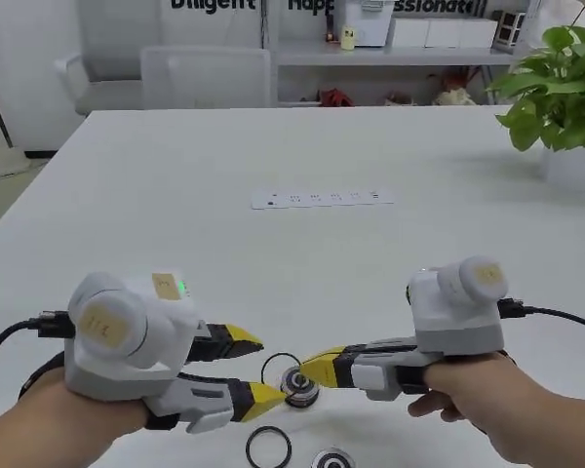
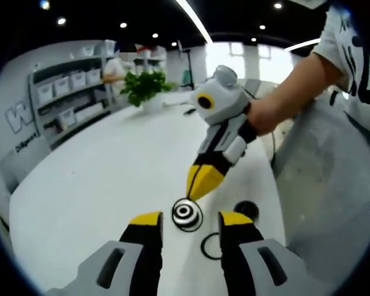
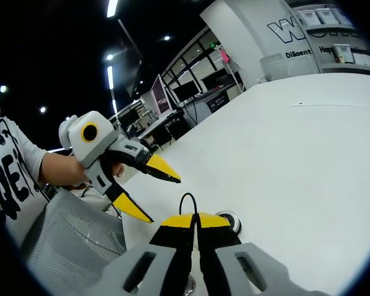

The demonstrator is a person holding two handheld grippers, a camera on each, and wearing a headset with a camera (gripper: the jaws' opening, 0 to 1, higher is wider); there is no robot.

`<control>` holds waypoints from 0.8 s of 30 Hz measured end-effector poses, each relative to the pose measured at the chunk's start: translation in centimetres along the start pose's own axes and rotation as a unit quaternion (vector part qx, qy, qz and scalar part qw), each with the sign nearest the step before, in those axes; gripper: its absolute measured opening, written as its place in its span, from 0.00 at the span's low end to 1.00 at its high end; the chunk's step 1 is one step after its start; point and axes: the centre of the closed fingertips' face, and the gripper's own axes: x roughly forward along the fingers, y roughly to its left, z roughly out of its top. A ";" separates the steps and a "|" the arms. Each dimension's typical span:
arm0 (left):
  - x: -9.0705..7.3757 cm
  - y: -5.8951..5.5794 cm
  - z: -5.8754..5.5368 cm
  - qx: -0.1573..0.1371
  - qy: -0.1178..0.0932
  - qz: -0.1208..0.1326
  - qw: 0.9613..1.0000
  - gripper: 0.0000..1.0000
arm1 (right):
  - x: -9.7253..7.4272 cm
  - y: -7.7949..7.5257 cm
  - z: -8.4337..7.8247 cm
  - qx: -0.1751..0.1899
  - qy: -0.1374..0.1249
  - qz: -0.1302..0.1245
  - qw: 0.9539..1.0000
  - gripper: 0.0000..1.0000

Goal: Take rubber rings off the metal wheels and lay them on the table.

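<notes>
The right gripper is seen with its jaws pressed together on a thin black rubber ring, whose loop stands up just past the yellow tips in the right gripper view. Right beside those tips sits the metal wheel, resting on the white desk near its front edge. The left gripper is held with its jaws apart, one tip to each side of the wheel, and nothing is gripped by them. Whether they touch the wheel cannot be made out.

The step in hand is judged to be the peeling of this ring off its wheel. It looks partly lifted, though how much of it sits in the groove cannot be told. A clean finish would be helped if the wheel were pinned first: the open jaws should be closed on the wheel's body, clear of the rubber, so it is not dragged along. The ring is then best drawn up and off to one side, rolled over the rim rather than yanked straight, so that it is not snapped out of the pinch.

One freed ring is already laid flat on the desk just in front, with a second wheel beside it. The new ring should be set down near there, apart from both wheels.
</notes>
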 end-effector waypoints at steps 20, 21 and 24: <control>-2.8 -2.0 -2.3 0.000 0.012 -0.016 1.000 0.56 | 1.4 2.3 -3.1 0.002 0.061 0.043 0.997 0.00; -2.9 -2.1 -2.3 0.000 0.012 -0.017 1.000 0.56 | 1.5 2.4 -3.3 0.001 0.065 0.044 0.997 0.00; -3.0 -2.3 -2.5 0.001 0.014 -0.018 1.000 0.57 | 1.7 2.7 -3.9 -0.001 0.076 0.049 0.996 0.00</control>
